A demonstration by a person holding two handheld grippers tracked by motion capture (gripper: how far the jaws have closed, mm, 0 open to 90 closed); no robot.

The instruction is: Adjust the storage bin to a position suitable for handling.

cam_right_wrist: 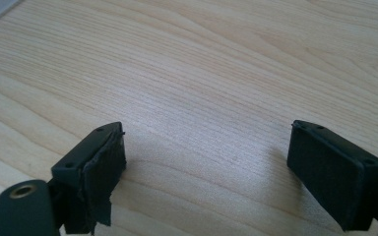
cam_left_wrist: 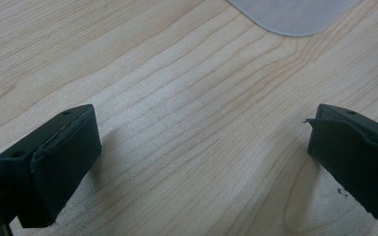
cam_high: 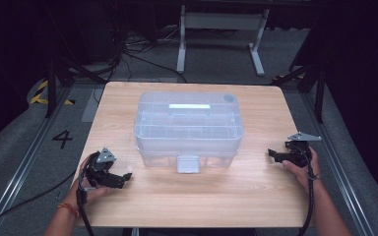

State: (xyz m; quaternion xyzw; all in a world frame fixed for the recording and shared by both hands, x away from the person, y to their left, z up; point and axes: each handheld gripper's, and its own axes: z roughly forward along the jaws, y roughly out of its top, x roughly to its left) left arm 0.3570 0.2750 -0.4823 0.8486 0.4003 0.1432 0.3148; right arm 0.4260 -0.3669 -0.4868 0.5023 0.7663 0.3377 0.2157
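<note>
The left hand-held gripper (cam_high: 123,178) sits at the lower left of the high view, held in a hand (cam_high: 91,184) low over the wood, its jaws pointing toward the right of the frame. In the left gripper view (cam_left_wrist: 202,147) its two black jaws stand wide apart with only bare wood grain between them. The right hand-held gripper (cam_high: 271,154) is at the right of the high view, gripped by the other hand (cam_high: 302,169), jaws pointing left toward the centre. In the right gripper view (cam_right_wrist: 206,162) its jaws are likewise spread, holding nothing.

The tabletop (cam_high: 187,196) is light wood with rounded corners and takes up the middle of the high view. Around it lies a grey floor (cam_high: 10,157) marked with a black "4" (cam_high: 62,138) at the left, with cables (cam_high: 138,51) and a white table frame (cam_high: 221,29) at the top of the frame.

A clear plastic storage box (cam_high: 189,125) stands in the centre of the tabletop, between the two grippers and apart from both. Its lid is on, with a white handle (cam_high: 190,106) lying flat on top and a latch (cam_high: 187,164) on the side facing the bottom of the frame. A rounded translucent corner (cam_left_wrist: 295,17) shows at the top of the left gripper view.
</note>
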